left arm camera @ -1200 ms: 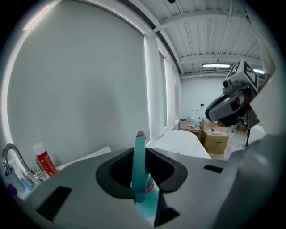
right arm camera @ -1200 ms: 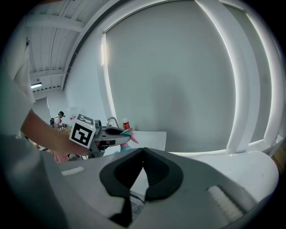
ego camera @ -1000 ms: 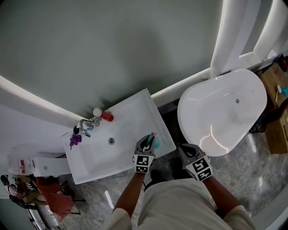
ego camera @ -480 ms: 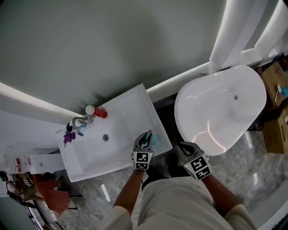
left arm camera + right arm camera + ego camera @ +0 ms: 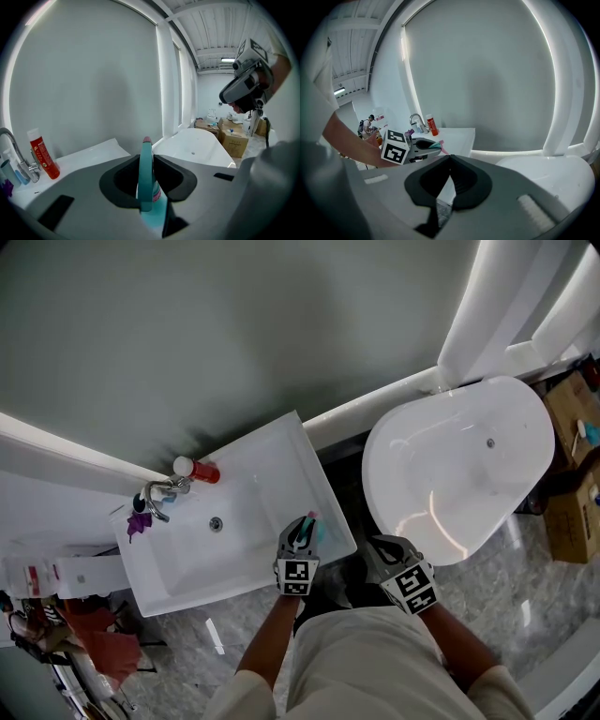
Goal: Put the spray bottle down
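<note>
Here's the left gripper (image 5: 305,531) low over the near right corner of the white rectangular ceramic sink (image 5: 234,579), its jaws pinching the slim teal plastic spray bottle (image 5: 146,178) with the pink tip. They've just eased a touch wider, with the bottle between them. The right gripper (image 5: 380,549) hangs lower right of centre, in front of the white oval bathtub (image 5: 450,474), jaws pressed together on nothing. The bottle looks light and stiff, probably sloshing a little, with smooth sides that could slide on glossy ceramic. It's tall and narrow, so I'd say tippy. The best hold is across the body below the trigger head, letting go only once the base sits flat on the sink's rim.
</note>
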